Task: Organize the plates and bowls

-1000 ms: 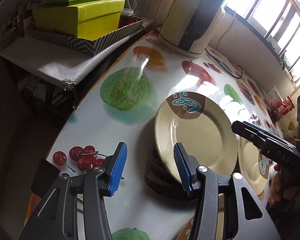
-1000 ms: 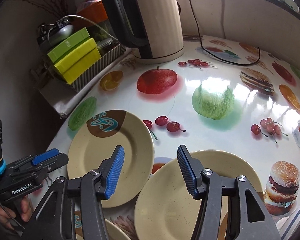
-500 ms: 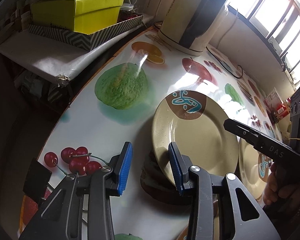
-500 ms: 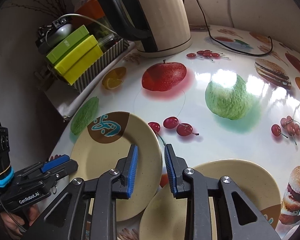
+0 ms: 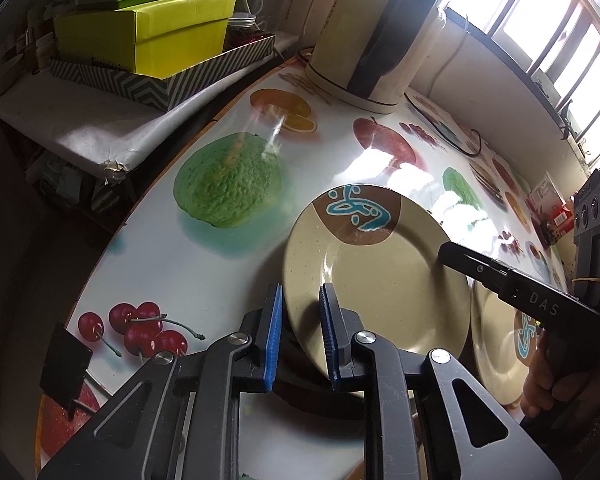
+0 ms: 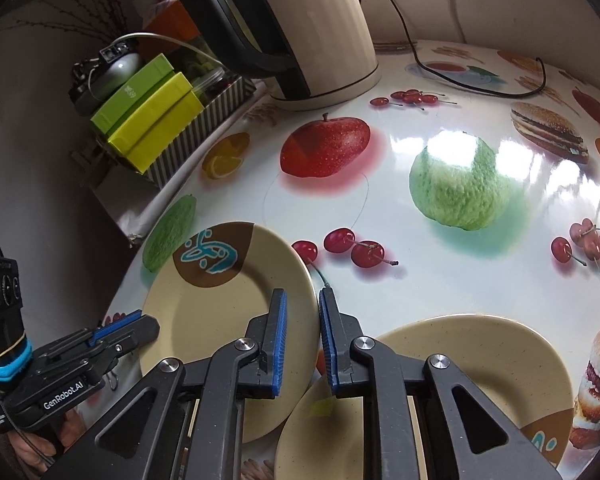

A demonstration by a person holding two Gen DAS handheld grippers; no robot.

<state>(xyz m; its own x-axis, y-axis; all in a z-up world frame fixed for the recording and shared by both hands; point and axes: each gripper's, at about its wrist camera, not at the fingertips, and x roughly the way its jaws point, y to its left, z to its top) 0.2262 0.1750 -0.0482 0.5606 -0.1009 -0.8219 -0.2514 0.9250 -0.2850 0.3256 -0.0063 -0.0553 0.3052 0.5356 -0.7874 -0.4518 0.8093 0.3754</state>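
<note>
- Glossy tablecloth printed with fruit, cherries and burgers covers the table; daylight from a window glares off it.
- At the far edge stands a cream electric kettle with a black handle, its cord trailing across the cloth.
- Beside the table, a striped tray holds stacked green and yellow boxes.
- A beige plate with a brown patch and a turquoise squiggle sits near the table's edge, raised off the cloth on a dark thing under it that cannot be made out.
- The left gripper has just been closing its jaws; the blue pads now stand narrowly on either side of this plate's near rim, one above and one below, pinching it.
- The right gripper has likewise just been closing, and its pads clamp the opposite rim of the same plate.
- A second beige plate with the same pattern lies just beside the first, on the right in the right wrist view, its edge passing under the first plate's rim.
- A person's hand grips the right gripper's handle.
</note>
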